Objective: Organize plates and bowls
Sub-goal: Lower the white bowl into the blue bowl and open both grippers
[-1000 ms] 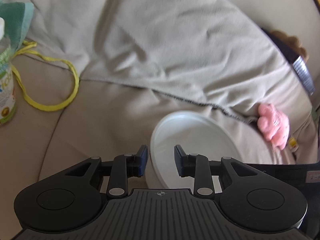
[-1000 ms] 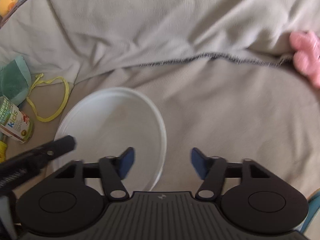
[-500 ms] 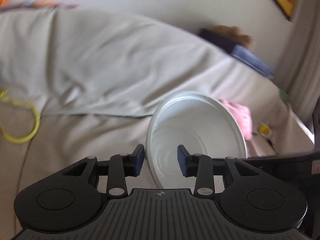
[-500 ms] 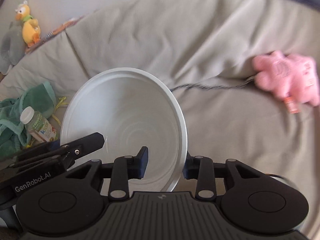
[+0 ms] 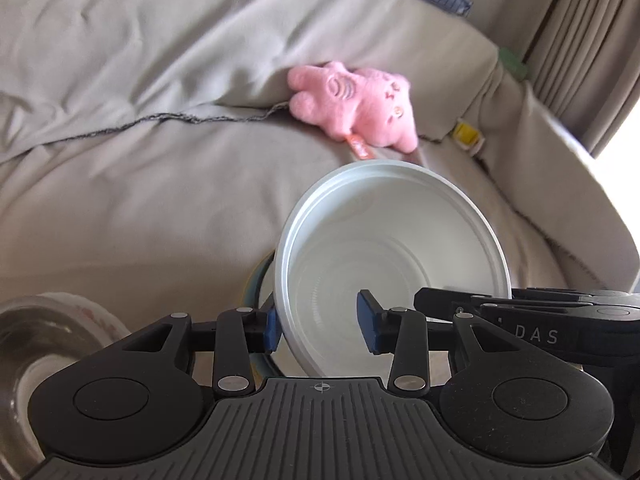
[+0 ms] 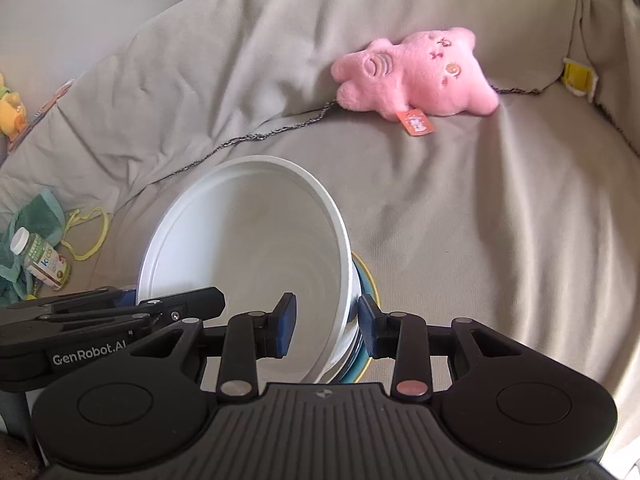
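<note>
two grippers meet at one white bowl point(image 5: 394, 256), which hangs tilted over the sofa point(image 5: 160, 208) with its mouth toward the cameras. it sits above a blue-rimmed dish point(image 6: 366, 280), whose edge shows just behind and below it; whether they touch cannot be told. the bowl looks thin-walled, light and stiff, likely plastic or melamine, smooth enough to slip if pinched loosely. its rim is the natural place to take hold, one pad inside and one outside the wall, as both tools are set now.

the right gripper point(image 6: 327, 330) straddles the bowl's right wall and is clenched on it, one blue pad inside, the other against the outer side, so it seems to carry the bowl. the left gripper point(image 5: 320, 326) straddles the opposite wall, but its jaws are opening: the outer pad is at the wall while the inner pad stands clear inside, so it no longer pinches.

a metal bowl point(image 5: 36, 344) shows at the lower left of the left view. farther out lie a pink plush toy point(image 6: 416, 76) against the back cushion, a small bottle point(image 6: 40, 258) on green cloth point(image 6: 40, 210), and a yellow cord point(image 6: 94, 232).
</note>
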The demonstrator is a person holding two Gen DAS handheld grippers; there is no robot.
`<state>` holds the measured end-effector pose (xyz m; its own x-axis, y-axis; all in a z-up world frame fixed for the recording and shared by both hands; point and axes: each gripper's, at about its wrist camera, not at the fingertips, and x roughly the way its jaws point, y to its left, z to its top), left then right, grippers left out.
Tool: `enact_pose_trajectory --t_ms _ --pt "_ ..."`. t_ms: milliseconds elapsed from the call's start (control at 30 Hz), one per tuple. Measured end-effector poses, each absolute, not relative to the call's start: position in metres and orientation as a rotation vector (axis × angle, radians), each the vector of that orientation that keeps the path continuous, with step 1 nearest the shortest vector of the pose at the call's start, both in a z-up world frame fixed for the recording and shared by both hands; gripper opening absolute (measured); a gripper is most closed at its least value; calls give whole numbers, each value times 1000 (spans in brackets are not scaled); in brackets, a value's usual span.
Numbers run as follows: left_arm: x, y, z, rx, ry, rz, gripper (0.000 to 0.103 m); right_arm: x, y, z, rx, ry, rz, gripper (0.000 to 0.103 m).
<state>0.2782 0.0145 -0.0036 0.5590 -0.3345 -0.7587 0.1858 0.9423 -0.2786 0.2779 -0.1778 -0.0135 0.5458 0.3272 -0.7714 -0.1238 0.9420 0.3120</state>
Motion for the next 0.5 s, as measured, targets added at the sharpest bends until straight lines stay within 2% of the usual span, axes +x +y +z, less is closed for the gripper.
enact_pose_trajectory --t_ms 133,367,500 --pt "272 14 2 -156 879 -246 42 276 -170 -19 219 898 300 37" --pt "259 15 4 -210 838 -194 41 272 -182 -30 301 837 318 50" --pt "257 6 7 -165 830 -171 41 271 -189 -34 318 809 326 52"
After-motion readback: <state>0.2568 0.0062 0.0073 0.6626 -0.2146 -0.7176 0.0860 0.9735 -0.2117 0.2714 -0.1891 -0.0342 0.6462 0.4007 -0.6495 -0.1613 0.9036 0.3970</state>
